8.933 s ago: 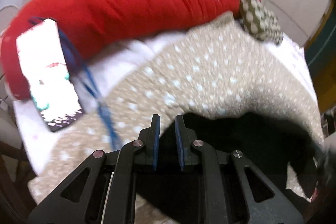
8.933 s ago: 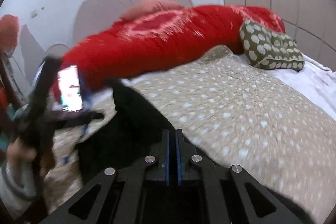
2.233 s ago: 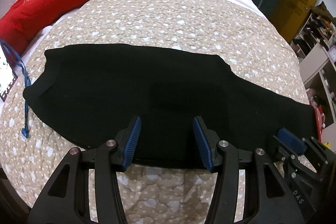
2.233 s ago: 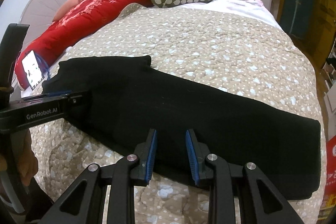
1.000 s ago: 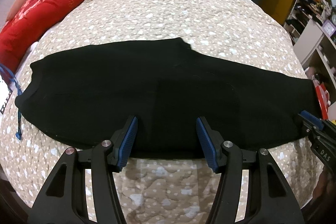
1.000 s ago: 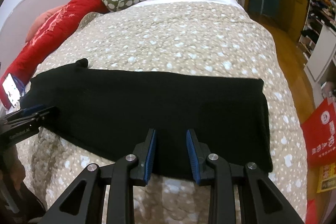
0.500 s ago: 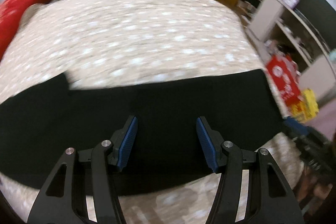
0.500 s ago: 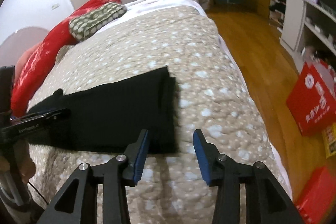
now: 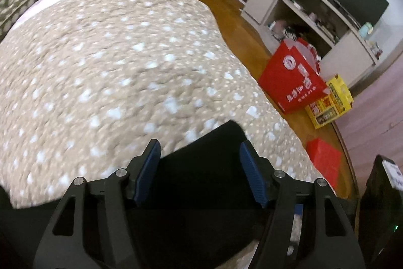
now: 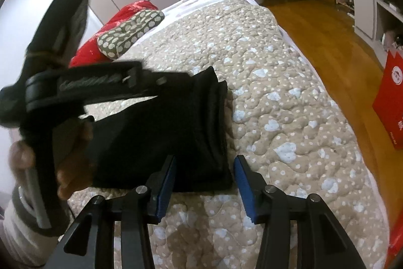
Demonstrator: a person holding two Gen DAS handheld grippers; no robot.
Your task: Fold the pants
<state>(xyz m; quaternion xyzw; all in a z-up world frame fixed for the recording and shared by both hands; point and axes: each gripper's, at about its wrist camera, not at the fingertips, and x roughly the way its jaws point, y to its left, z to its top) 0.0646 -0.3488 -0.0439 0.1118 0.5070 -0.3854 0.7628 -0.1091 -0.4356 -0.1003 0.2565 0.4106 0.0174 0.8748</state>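
Note:
The black pants (image 10: 156,132) lie flat on the beige dotted quilt (image 10: 277,97), and their leg-hem end (image 10: 214,117) is in front of me. My right gripper (image 10: 205,177) is open, its blue pads on either side of the near hem corner. My left gripper (image 9: 199,165) is open and low over the hem end of the pants (image 9: 209,183). It also shows in the right wrist view (image 10: 176,78), reaching over the far hem corner. Neither gripper holds cloth.
The bed edge drops to a wooden floor (image 9: 226,24) on the right. A red bag (image 9: 292,75), a yellow box (image 9: 327,102) and white shelves (image 9: 302,4) stand there. A dotted pillow (image 10: 131,32) and a red blanket (image 10: 105,37) lie at the bed's head.
Both grippers have moved right along the pants to the hem end. The right gripper's jaws have opened wider. The pants have not moved.

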